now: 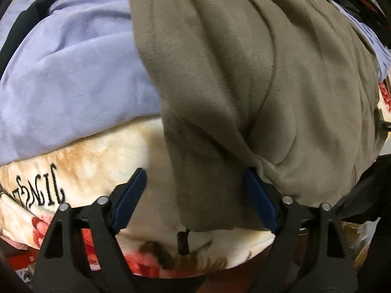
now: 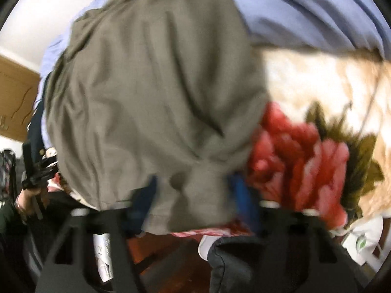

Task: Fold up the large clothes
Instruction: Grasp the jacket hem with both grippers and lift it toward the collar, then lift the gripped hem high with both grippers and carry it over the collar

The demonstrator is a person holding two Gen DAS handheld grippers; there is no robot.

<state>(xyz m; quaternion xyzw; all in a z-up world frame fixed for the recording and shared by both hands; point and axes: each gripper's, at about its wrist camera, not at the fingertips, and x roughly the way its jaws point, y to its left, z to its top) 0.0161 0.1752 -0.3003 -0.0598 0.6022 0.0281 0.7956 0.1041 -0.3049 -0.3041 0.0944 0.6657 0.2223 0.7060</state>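
An olive-grey fleece garment (image 1: 244,73) lies spread over a bed, its near hem hanging toward me. My left gripper (image 1: 194,173) points down at that hem and is open. Its right finger (image 1: 259,202) lies against the cloth and its left finger (image 1: 129,197) rests apart over the cream blanket. A dark drawstring (image 1: 183,239) dangles below the hem. In the blurred right wrist view, the same garment (image 2: 151,85) is bunched between the blue pads of my right gripper (image 2: 194,183), which is shut on a fold of its edge.
Under the garment lie a cream plush blanket (image 1: 97,161) with red flowers (image 2: 300,161) and a lilac sheet (image 1: 73,73). A black cloth (image 1: 27,22) sits far left. A wooden door (image 2: 14,92) stands to the left; a dark garment (image 2: 244,256) hangs below the bed edge.
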